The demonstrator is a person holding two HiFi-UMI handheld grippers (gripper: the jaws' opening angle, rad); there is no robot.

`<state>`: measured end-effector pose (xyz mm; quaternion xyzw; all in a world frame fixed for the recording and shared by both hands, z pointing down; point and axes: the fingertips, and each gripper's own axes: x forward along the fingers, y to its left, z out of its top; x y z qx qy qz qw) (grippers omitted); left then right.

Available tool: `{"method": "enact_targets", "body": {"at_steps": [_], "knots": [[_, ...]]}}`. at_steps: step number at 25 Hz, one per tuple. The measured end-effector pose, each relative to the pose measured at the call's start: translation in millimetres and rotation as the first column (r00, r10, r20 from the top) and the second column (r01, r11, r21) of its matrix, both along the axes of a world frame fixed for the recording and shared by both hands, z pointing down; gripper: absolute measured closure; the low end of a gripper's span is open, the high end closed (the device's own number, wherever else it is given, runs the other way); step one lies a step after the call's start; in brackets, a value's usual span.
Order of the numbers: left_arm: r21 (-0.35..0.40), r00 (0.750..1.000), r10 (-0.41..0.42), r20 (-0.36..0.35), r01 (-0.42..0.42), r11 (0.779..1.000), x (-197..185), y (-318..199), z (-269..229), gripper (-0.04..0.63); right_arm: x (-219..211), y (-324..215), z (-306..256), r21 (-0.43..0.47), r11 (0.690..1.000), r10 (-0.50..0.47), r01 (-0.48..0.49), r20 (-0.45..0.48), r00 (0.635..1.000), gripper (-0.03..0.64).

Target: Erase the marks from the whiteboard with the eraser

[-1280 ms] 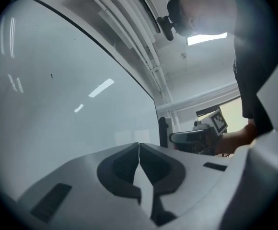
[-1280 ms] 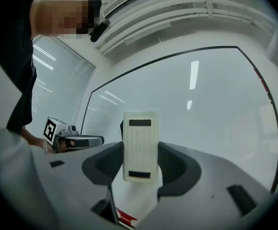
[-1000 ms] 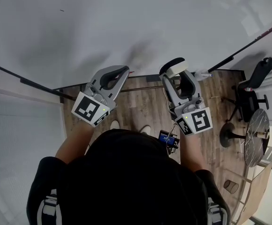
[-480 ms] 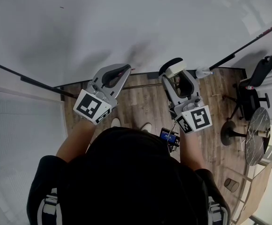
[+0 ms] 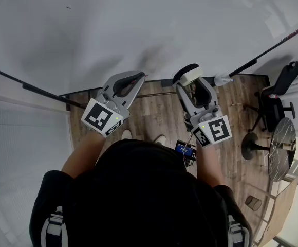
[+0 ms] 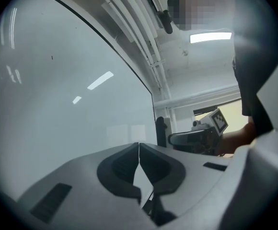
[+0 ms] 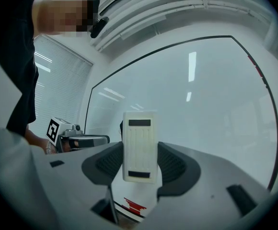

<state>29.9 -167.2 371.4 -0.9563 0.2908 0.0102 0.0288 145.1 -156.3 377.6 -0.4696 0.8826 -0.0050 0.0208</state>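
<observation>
The whiteboard (image 5: 138,24) fills the upper head view; it looks wiped, with only faint grey smudges and one tiny dark speck at upper left. My right gripper (image 5: 190,76) is shut on a white eraser (image 7: 139,146), which stands upright between the jaws and points at the board (image 7: 201,99). My left gripper (image 5: 137,77) is shut with nothing in it, its tips close to the board's lower edge. In the left gripper view the closed jaws (image 6: 139,150) face the pale board (image 6: 67,90), and the right gripper shows at the right.
Wooden floor (image 5: 154,112) lies below the board. An office chair (image 5: 275,94) and a round table (image 5: 281,148) stand at the right. A blinds-covered window (image 5: 20,153) is at the left. A small device (image 5: 184,152) hangs at the person's front.
The left gripper has drifted slightly right and down. The right gripper with the eraser has barely moved.
</observation>
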Motion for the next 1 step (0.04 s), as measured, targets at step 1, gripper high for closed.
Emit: {"method": "enact_targets", "body": {"at_steps": [1], "knots": [[-0.001,1.0,0.001,0.002,-0.001,1.0,0.1,0.2,0.4,0.589,-0.1,0.1,0.5,-0.002,1.0,-0.002,0.002,0.002,1.0,0.394]]}}
